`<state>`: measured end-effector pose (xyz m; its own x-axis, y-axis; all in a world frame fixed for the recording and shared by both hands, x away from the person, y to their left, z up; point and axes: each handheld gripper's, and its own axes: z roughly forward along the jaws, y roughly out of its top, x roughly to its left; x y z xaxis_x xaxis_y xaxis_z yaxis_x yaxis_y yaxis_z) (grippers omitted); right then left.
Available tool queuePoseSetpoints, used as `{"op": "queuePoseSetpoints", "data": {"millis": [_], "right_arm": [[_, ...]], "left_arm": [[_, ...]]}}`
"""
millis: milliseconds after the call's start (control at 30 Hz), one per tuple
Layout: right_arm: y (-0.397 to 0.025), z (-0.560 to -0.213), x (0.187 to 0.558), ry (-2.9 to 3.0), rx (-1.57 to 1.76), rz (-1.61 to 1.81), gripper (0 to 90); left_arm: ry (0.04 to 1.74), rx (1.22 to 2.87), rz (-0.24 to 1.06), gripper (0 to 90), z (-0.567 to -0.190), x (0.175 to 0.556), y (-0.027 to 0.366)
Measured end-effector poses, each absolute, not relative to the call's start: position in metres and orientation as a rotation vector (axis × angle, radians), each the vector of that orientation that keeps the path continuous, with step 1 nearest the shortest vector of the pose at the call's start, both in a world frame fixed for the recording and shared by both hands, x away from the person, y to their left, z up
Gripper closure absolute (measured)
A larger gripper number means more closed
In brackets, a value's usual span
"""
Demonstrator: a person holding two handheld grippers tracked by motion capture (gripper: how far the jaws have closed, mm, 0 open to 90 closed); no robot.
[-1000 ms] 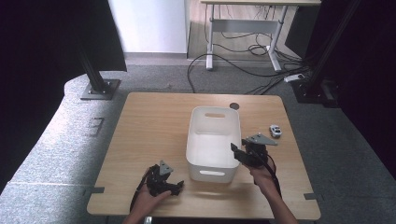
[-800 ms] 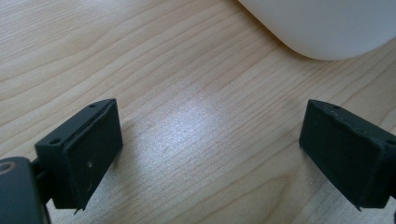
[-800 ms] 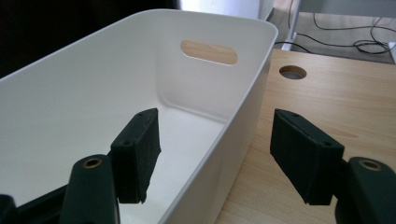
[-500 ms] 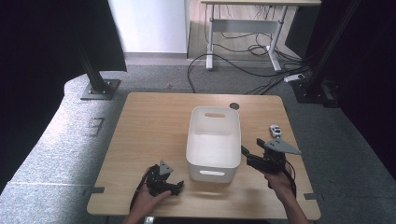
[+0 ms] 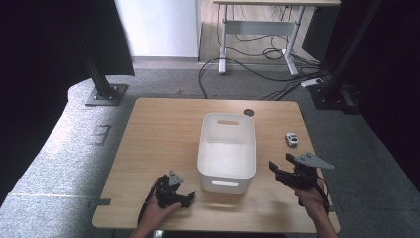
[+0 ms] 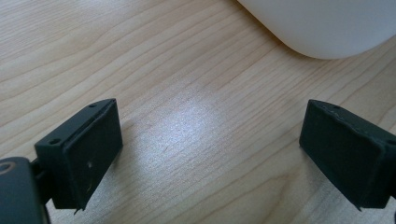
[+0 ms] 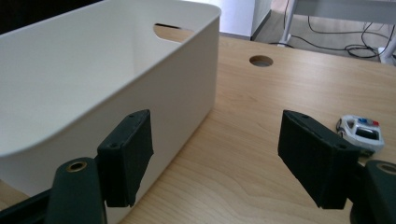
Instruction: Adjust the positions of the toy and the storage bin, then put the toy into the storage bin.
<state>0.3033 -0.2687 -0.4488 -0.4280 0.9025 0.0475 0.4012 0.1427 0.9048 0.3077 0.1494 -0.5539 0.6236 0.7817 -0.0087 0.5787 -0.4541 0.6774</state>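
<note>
Two tools stand released: the right tool (image 5: pixel 280 167) hovers between bin (image 5: pixel 226 148) and toy car (image 5: pixel 292 139), the left tool (image 5: pixel 184 197) rests on the surface (image 5: pixel 158 134). Judged step: approach; next, the right tool should swing toward the car at its 1 o'clock and close on it.

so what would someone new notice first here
A white bin stands in the middle of the wooden table. A small toy car lies to its right, beyond the open right tool. The open left tool rests near the front left edge.
</note>
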Motion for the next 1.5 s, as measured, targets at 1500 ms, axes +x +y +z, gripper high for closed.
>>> {"op": "queuePoseSetpoints", "data": {"millis": [1500], "right_arm": [[-0.321, -0.476, 0.33, 1.788, 1.446, 1.068, 26.1]], "left_arm": [[1.062, 2.192, 0.404, 6.3, -0.554, 0.307, 0.149]]}}
